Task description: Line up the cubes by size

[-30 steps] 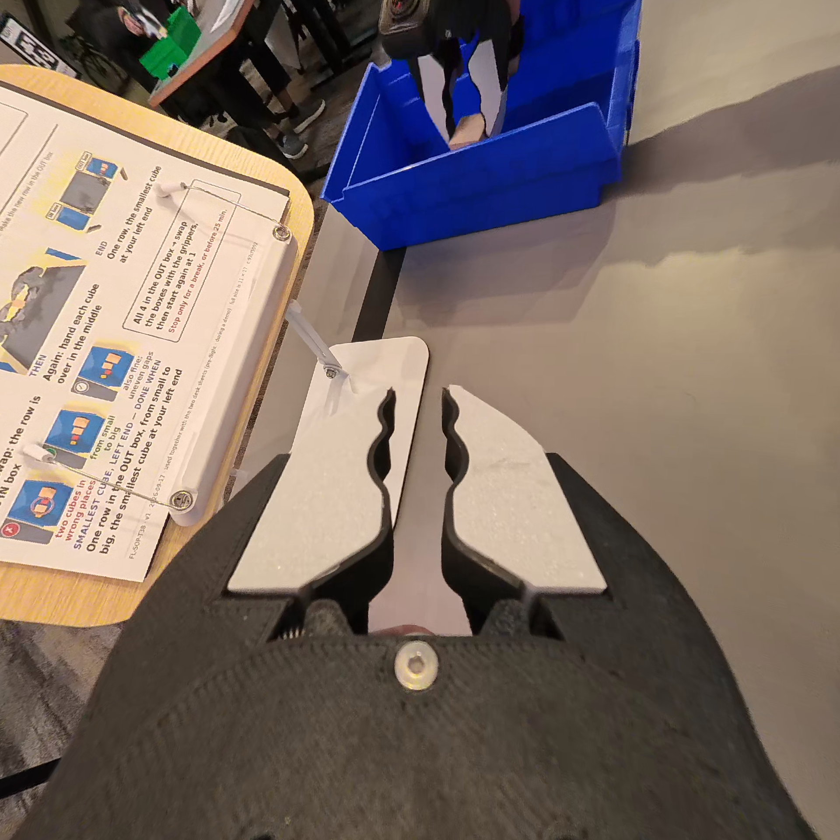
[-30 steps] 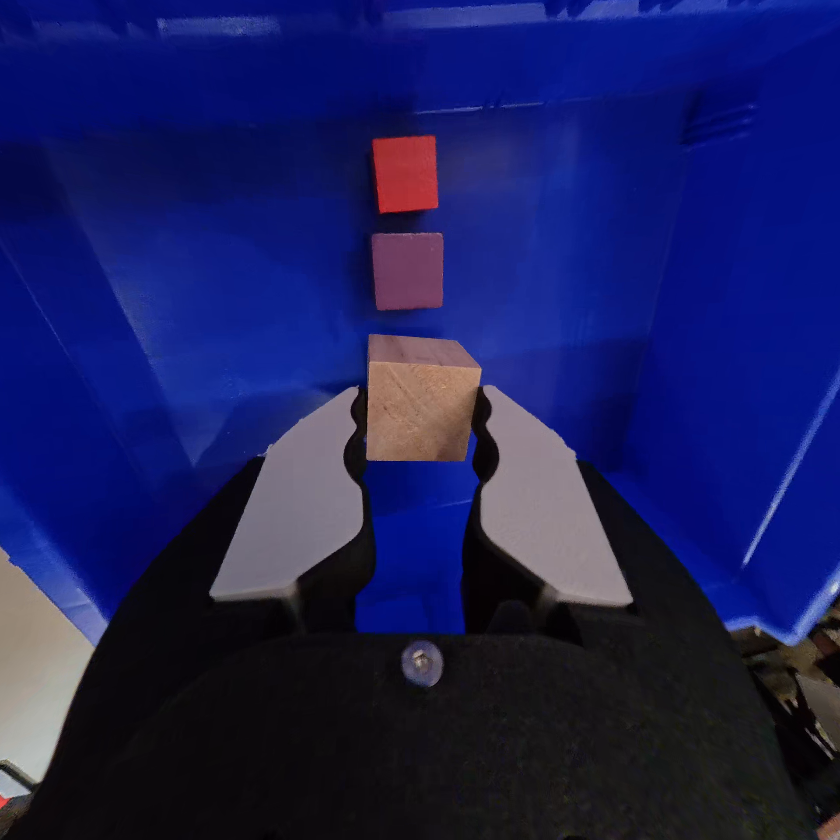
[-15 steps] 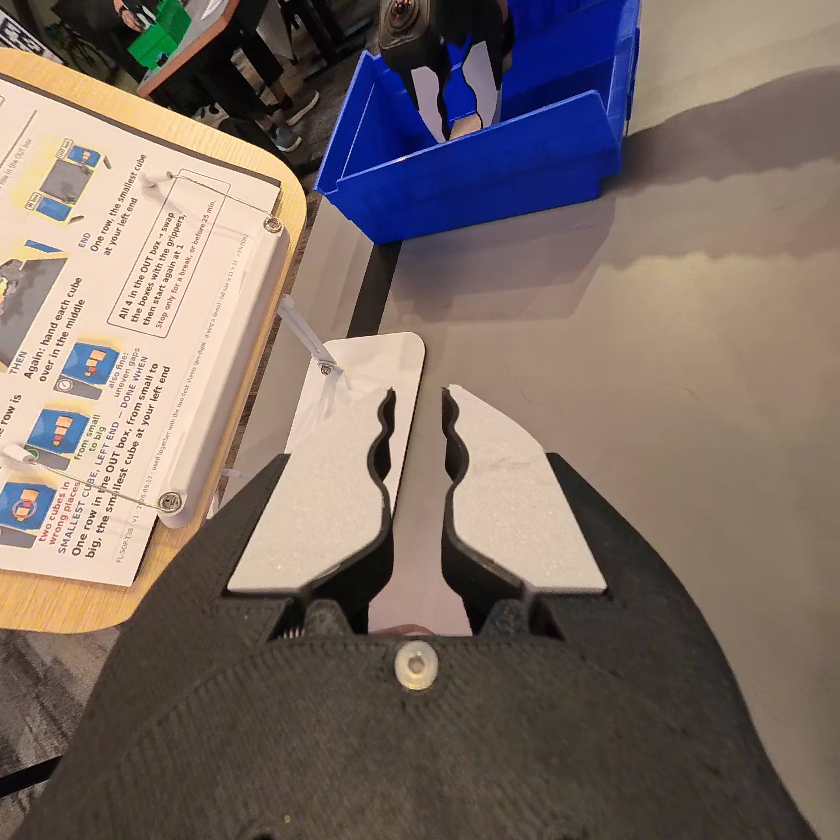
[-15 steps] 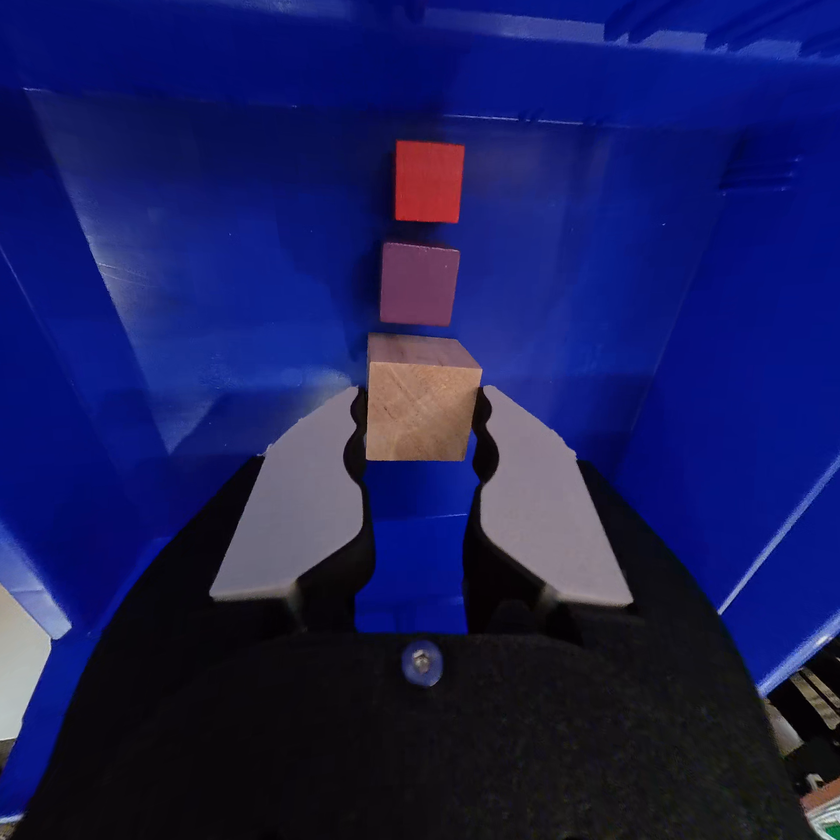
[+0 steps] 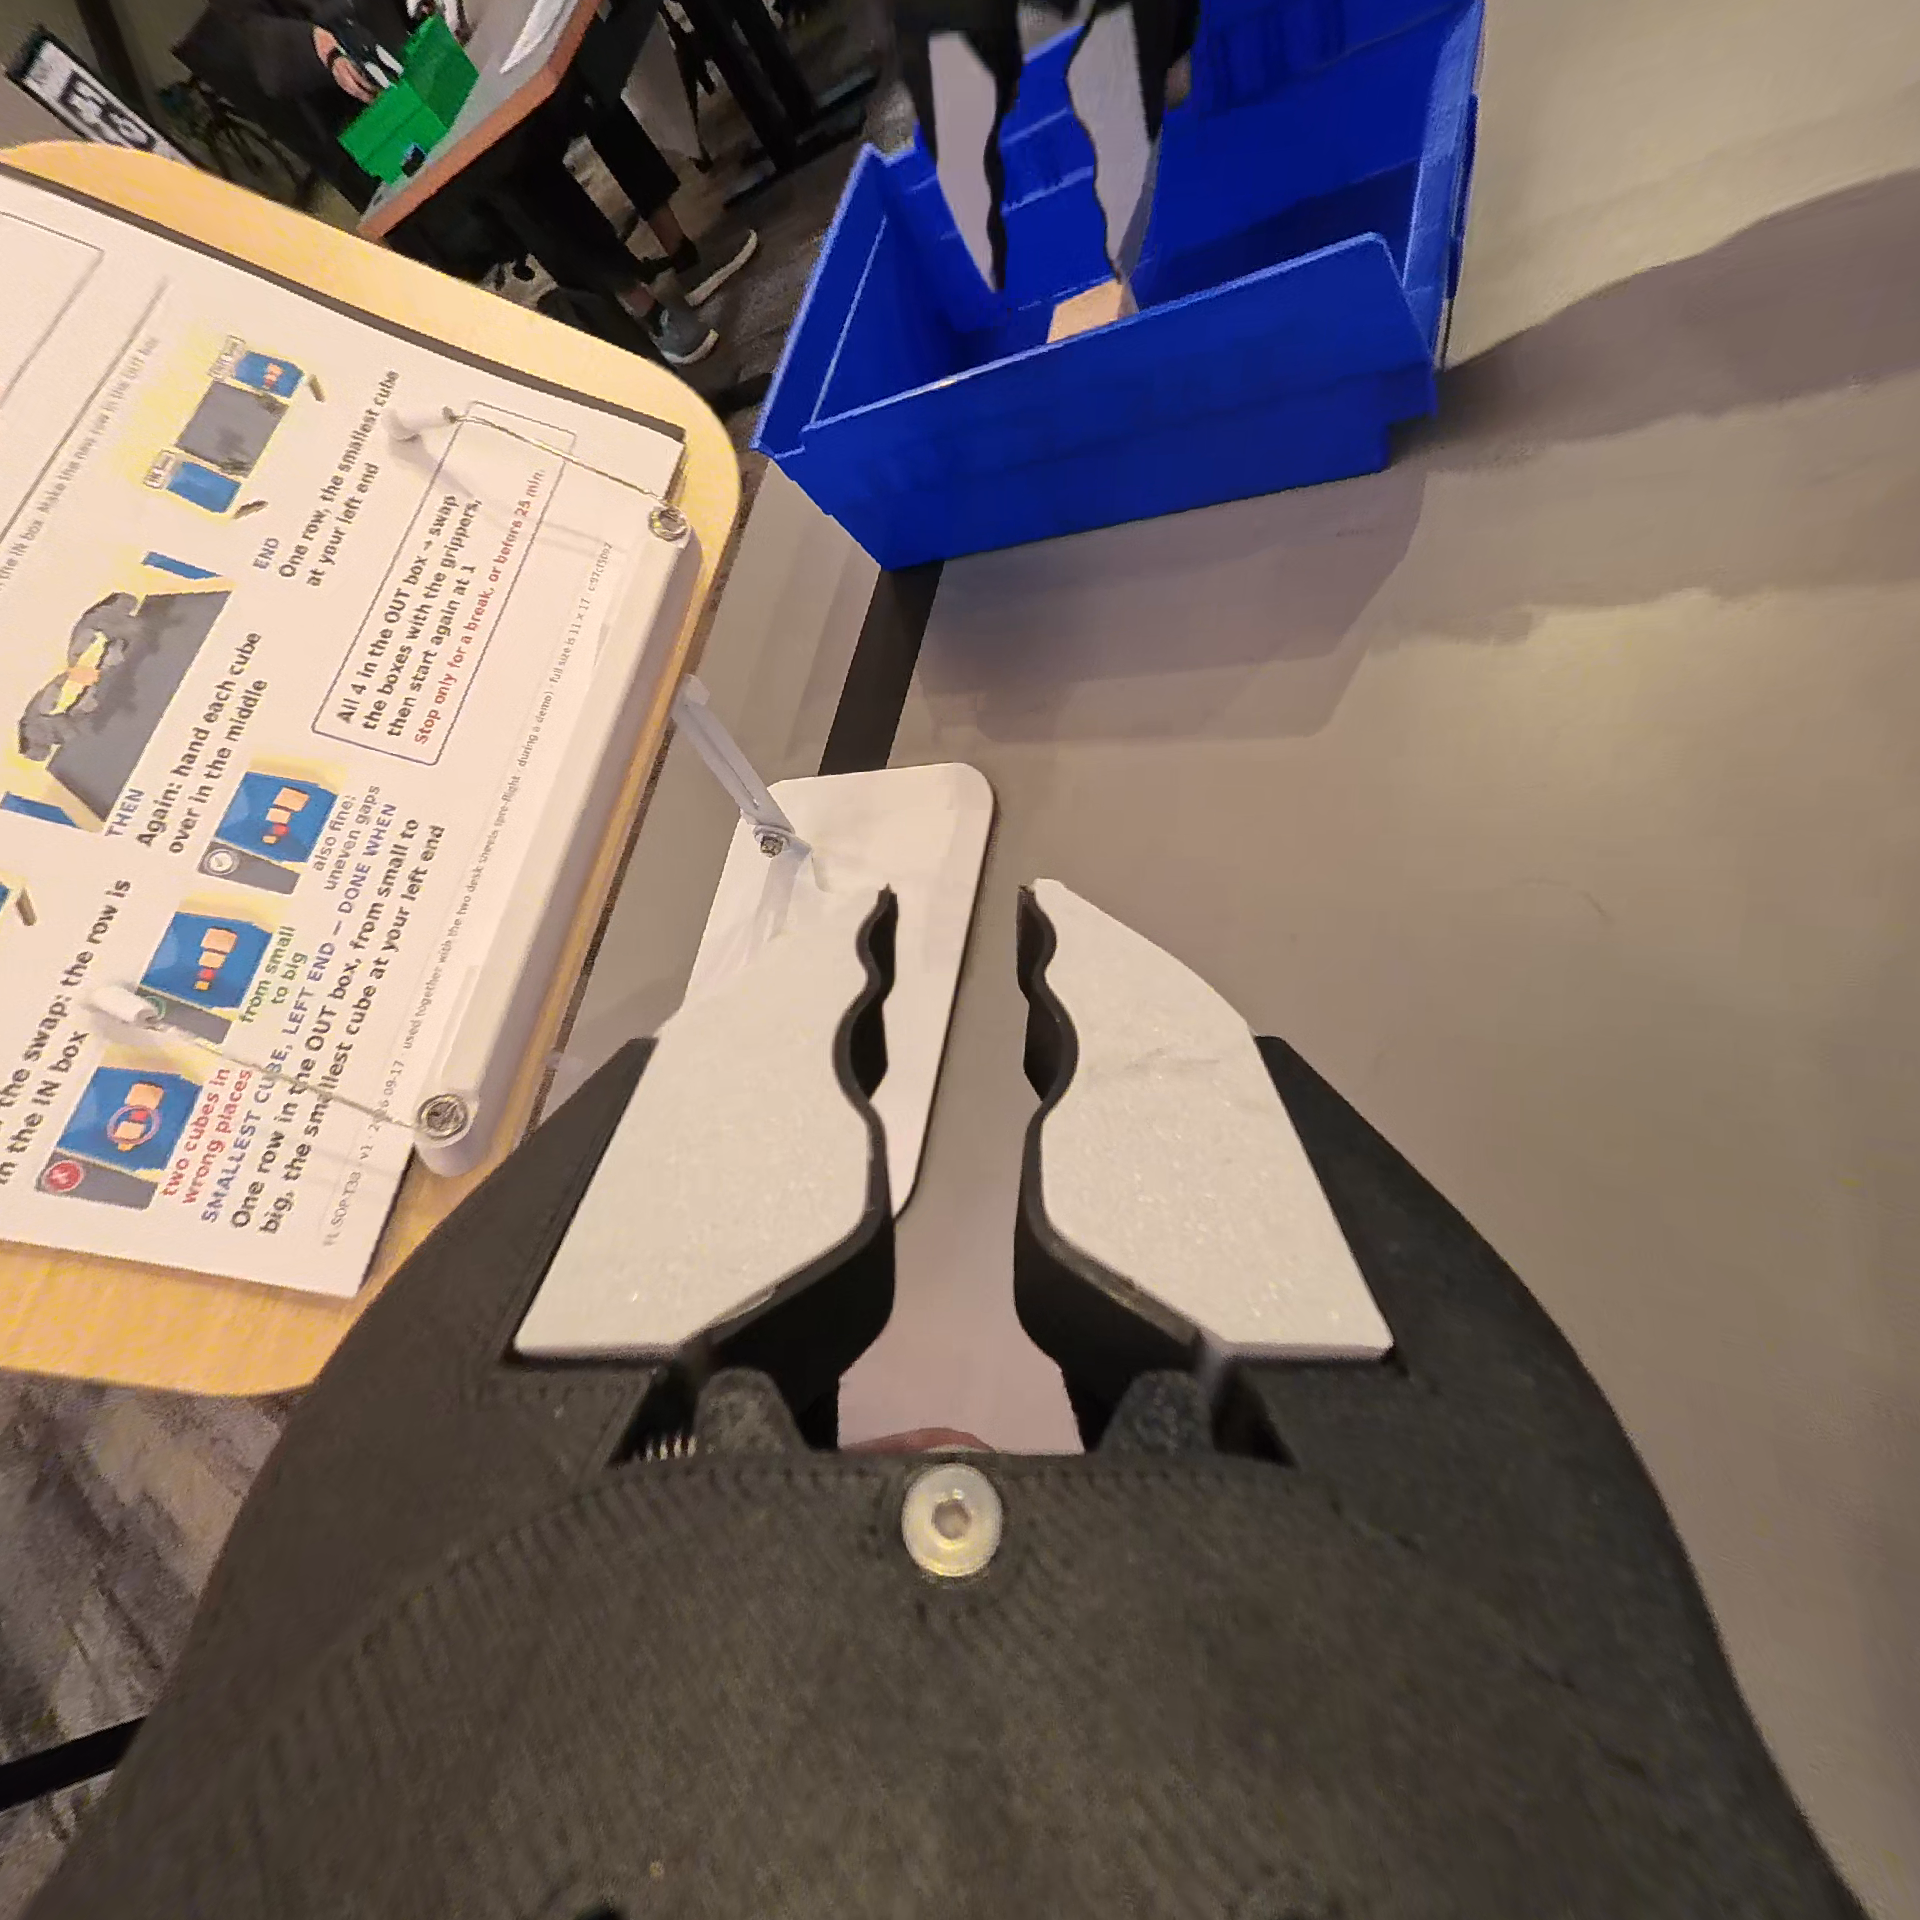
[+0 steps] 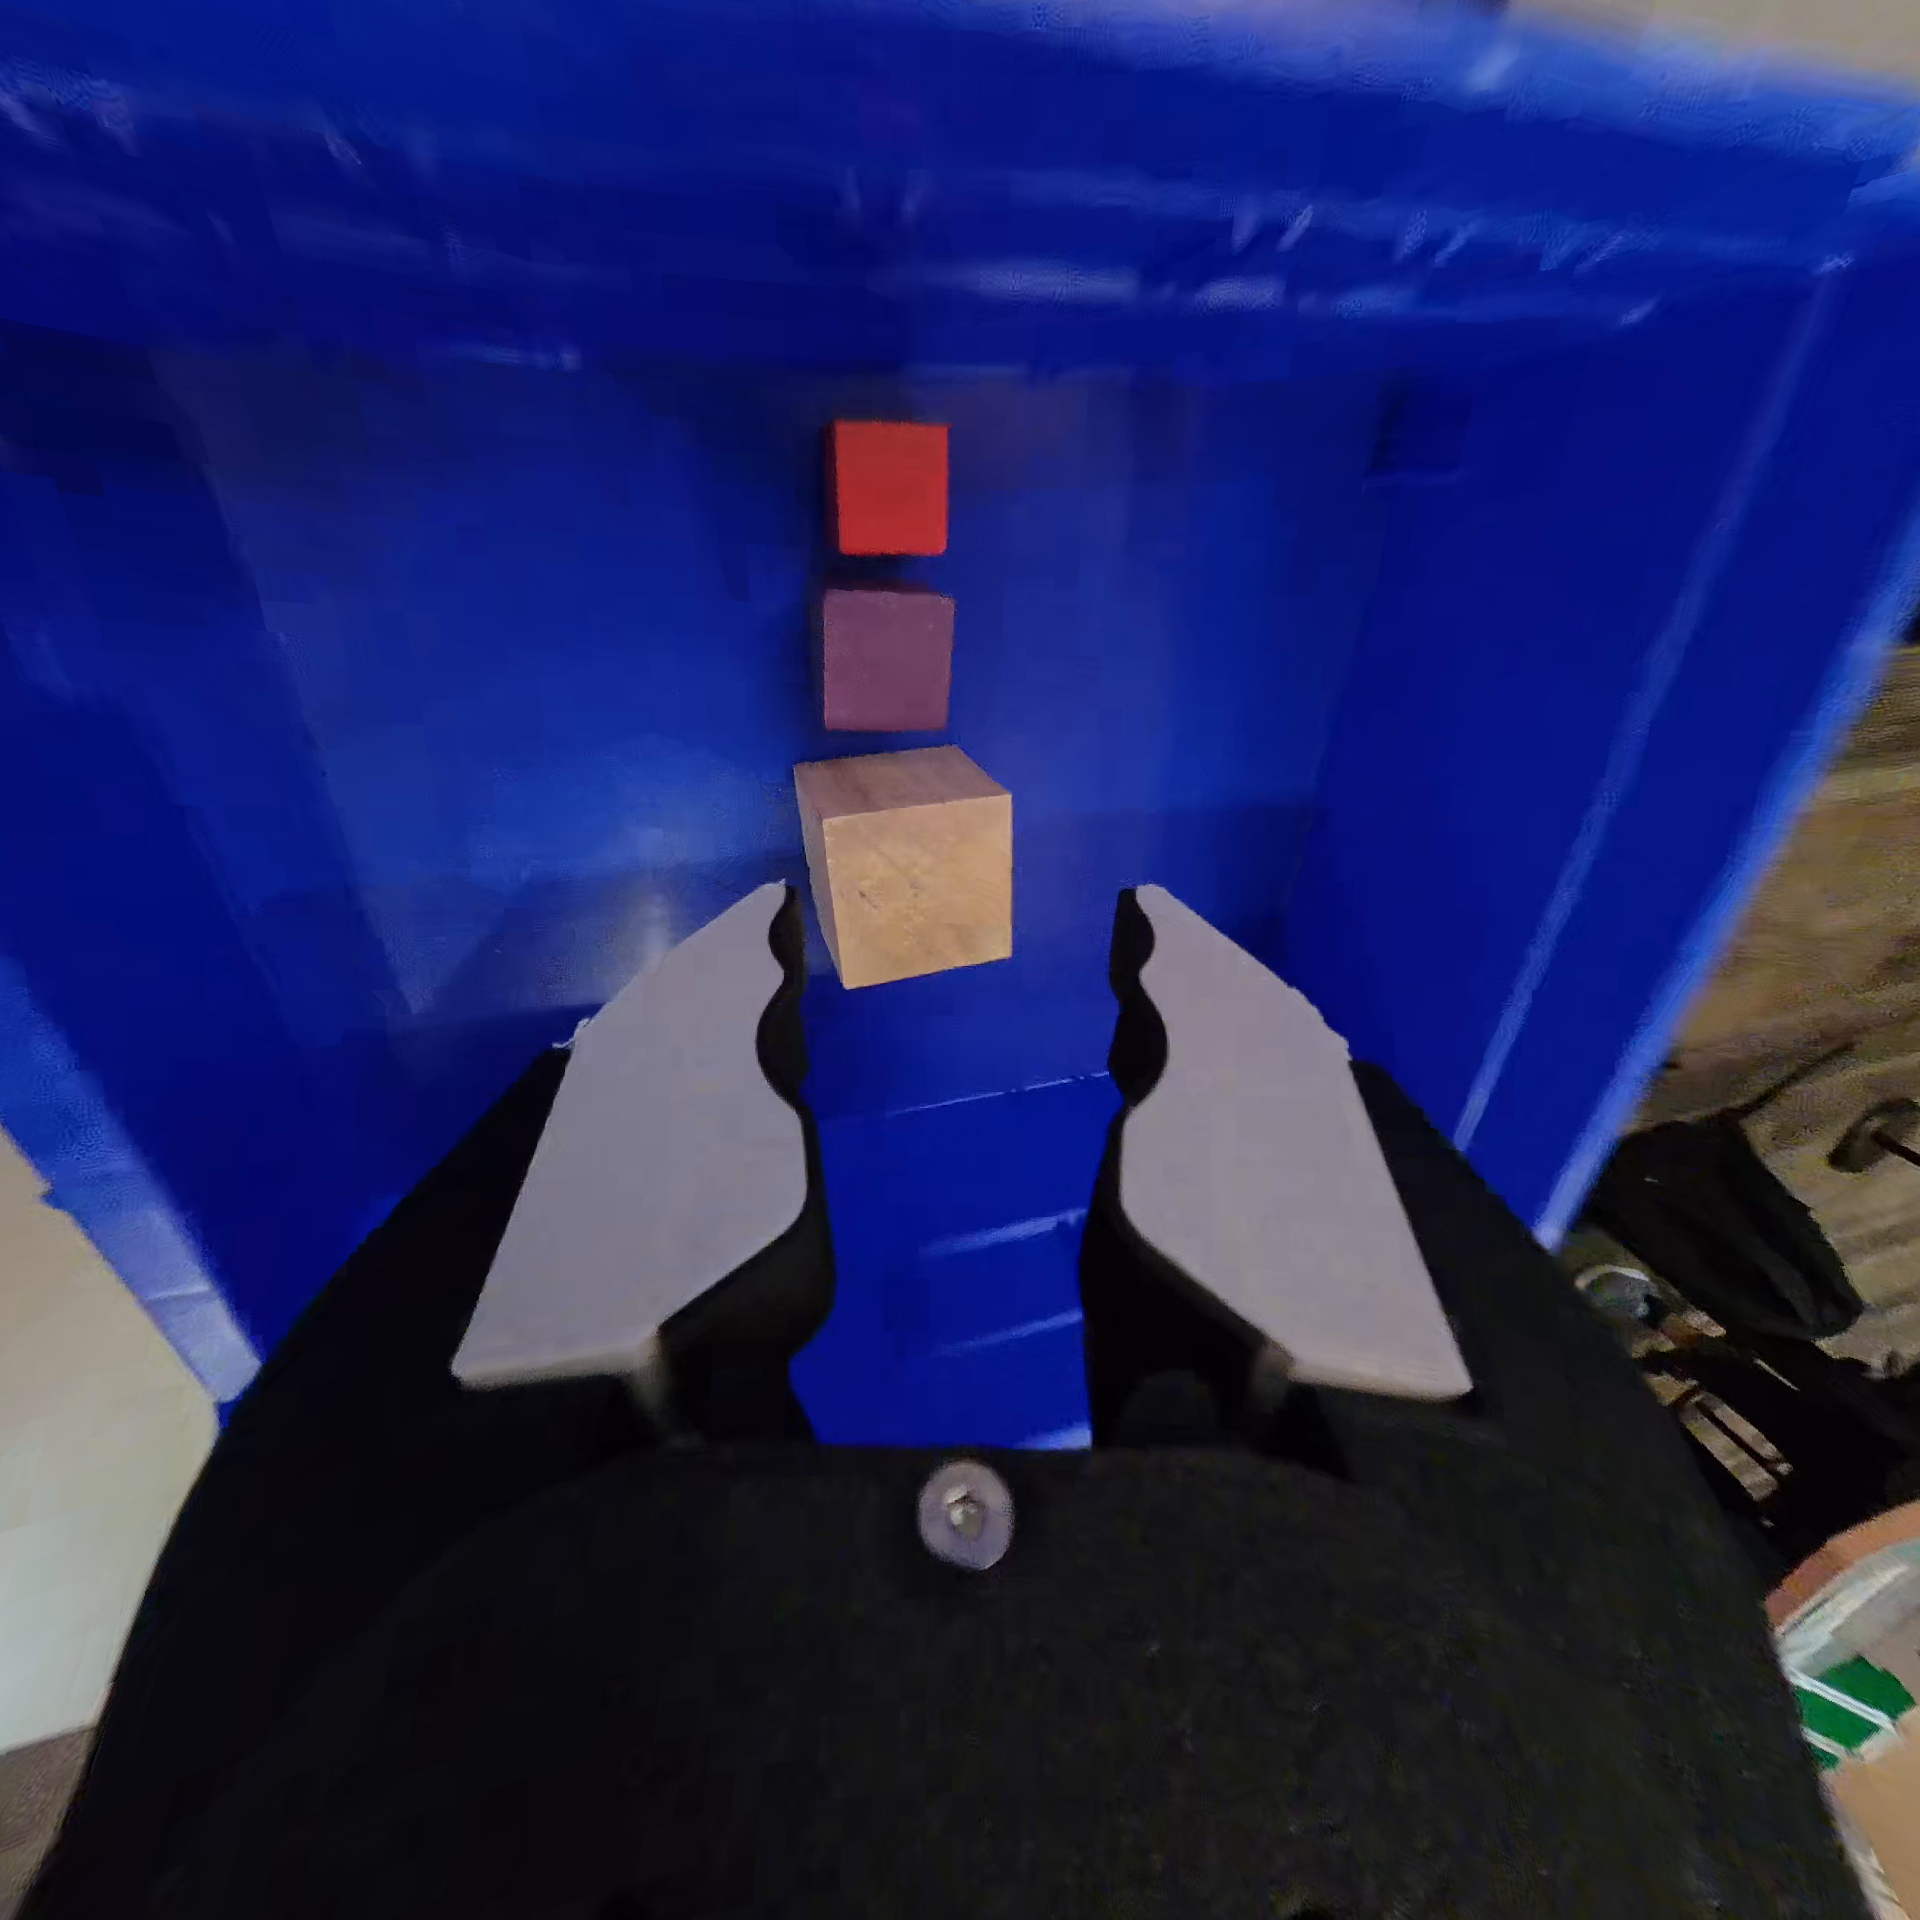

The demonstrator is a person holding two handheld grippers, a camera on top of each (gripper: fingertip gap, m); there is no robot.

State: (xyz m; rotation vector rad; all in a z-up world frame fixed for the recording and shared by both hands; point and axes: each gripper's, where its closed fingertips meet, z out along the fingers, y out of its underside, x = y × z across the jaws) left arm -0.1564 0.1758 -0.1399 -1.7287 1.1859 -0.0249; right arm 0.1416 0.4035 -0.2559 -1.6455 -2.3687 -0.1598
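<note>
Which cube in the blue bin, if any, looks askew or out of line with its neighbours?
The wooden cube, nearest the open right gripper, sits slightly turned: one side face shows, while the purple cube and red cube lie square-on. Otherwise the row on the blue bin's floor is straight, and nothing looks spilled or damaged.

My right black two-finger gripper [image 6: 956, 904] stands spread wide, gripping nothing; my left black two-finger gripper [image 5: 956, 904] hangs narrowly parted, bare.
</note>
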